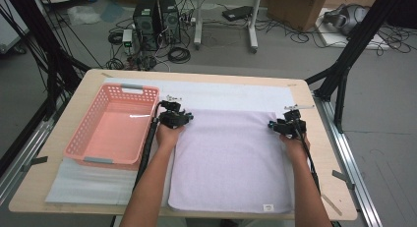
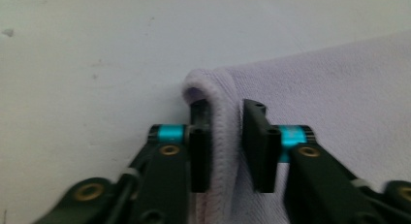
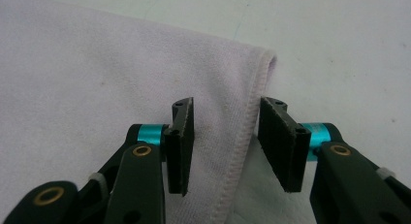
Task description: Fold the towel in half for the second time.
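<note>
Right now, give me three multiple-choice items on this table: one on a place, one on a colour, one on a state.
1. Where is the basket relative to the towel?
A. On its left
B. On its right
C. On top of it

2. What colour is the basket?
A. Blue
B. Pink
C. Black

3. How does the towel's hem sit at the left gripper?
A. Flat on the table beside the fingers
B. Hanging over the table's edge
C. Bunched up between the fingers

Answers: 1 A, since the high view shows the basket left of the towel. 2 B, its walls and floor are pink. 3 C, the left gripper view shows the corner's hem raised in a fold between the two fingers.
</note>
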A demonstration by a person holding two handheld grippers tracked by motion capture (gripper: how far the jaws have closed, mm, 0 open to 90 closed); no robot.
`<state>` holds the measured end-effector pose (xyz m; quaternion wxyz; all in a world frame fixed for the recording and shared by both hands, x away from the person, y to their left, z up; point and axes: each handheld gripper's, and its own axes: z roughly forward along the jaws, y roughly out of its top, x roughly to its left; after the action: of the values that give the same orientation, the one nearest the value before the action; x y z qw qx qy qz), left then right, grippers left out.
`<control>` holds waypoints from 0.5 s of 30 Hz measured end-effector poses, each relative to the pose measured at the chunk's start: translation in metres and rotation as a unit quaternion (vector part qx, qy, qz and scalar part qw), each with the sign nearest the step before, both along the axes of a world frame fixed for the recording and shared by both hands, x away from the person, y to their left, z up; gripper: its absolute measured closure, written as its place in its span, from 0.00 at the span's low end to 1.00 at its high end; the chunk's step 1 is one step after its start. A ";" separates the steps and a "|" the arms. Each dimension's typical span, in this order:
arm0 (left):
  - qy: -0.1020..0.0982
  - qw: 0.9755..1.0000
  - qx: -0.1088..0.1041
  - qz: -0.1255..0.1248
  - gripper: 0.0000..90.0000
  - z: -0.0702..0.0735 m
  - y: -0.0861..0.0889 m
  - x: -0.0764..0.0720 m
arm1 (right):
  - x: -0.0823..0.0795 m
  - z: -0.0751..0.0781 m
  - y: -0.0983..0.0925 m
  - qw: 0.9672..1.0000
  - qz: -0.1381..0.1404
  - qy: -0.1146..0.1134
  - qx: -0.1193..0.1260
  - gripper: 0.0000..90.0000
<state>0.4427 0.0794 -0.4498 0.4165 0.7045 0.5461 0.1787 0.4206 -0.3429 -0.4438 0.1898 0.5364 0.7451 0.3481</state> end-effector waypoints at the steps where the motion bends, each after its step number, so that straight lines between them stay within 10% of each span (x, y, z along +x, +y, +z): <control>1: -0.004 1.000 0.010 0.003 0.45 0.000 0.000 0.000 | 0.000 0.000 0.000 1.000 -0.002 0.000 0.002 0.63; 7: -0.008 0.999 0.034 0.002 0.43 -0.001 -0.001 0.000 | -0.001 -0.001 0.004 1.000 -0.005 -0.007 -0.005 0.67; 15: -0.033 0.996 0.072 -0.051 0.92 0.000 -0.007 -0.005 | -0.001 -0.001 0.007 1.000 0.010 0.002 0.015 0.91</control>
<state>0.4374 0.0725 -0.4502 0.3912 0.7534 0.4810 0.2191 0.4195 -0.3360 -0.4444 0.1771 0.5326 0.7453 0.3598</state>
